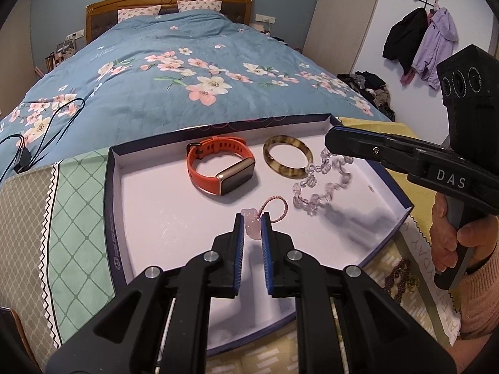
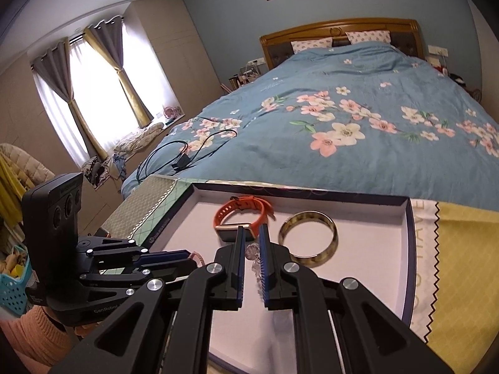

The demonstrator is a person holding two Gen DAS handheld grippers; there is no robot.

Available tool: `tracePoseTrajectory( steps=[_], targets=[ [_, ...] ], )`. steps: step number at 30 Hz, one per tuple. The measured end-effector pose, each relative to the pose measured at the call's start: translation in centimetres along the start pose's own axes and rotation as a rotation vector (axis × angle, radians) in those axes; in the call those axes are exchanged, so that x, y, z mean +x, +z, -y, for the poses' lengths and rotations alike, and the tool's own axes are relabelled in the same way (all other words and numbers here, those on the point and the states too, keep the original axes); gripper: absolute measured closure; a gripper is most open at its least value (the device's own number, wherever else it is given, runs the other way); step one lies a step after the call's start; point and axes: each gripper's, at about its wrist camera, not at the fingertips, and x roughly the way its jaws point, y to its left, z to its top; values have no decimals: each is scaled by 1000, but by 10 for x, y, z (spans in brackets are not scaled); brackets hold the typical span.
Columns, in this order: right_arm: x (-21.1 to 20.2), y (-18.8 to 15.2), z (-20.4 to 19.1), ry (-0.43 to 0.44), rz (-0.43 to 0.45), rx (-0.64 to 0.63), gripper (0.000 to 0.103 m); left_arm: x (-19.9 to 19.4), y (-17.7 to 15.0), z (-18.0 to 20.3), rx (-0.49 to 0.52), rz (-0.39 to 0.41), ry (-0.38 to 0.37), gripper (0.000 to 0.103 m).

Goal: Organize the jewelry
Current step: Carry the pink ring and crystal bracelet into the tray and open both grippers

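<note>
Over the near half of the shallow white-lined box lid with dark blue walls (image 1: 109, 187), my left jaws (image 1: 252, 218) pinch a pale pink carved stone charm (image 1: 251, 226) on its thin pink braided cord loop (image 1: 274, 207). My right jaws (image 2: 251, 237) are closed on a strand of clear, faintly lilac crystal beads (image 1: 321, 187), which hangs from them over the right part of the lid; its lower beads look close to the floor, though I cannot tell whether they touch.

I judge the charm small, light and hard, slick on its polished faces and liable to chip, so the flat sides of the stone are the place to squeeze; the cord is limp and would slip. The bead strand is light and floppy, swinging freely, and the beads are glassy, so I would grip across one bead cluster.

Farther in lie an orange silicone-strapped smartwatch with a gold rectangular case (image 1: 221, 168), springy and grippy at the strap, and, just to its right, a mottled amber tortoiseshell bangle (image 1: 288, 160), rigid and smooth, best taken across its rim.
</note>
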Motion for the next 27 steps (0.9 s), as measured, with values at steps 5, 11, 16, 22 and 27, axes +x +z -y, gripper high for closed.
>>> tracePoseTrajectory(
  steps=[5, 11, 16, 22, 27],
  targets=[
    [8, -2, 7, -18, -22, 7, 96, 10, 2, -5, -12, -15, 11, 92],
    [11, -7, 12, -30, -41, 13, 96, 20, 6, -9, -33, -25, 16, 92],
    [12, -9, 12, -42, -45, -1, 96, 24, 8, -11, -38, -28, 23, 92],
    [11, -12, 15, -59, -51, -1, 95, 32, 8, -12, -38, -43, 42, 92],
    [13, -14, 17, -76, -61, 5, 93, 37, 7, -13, -45, -48, 44, 91]
  ],
)
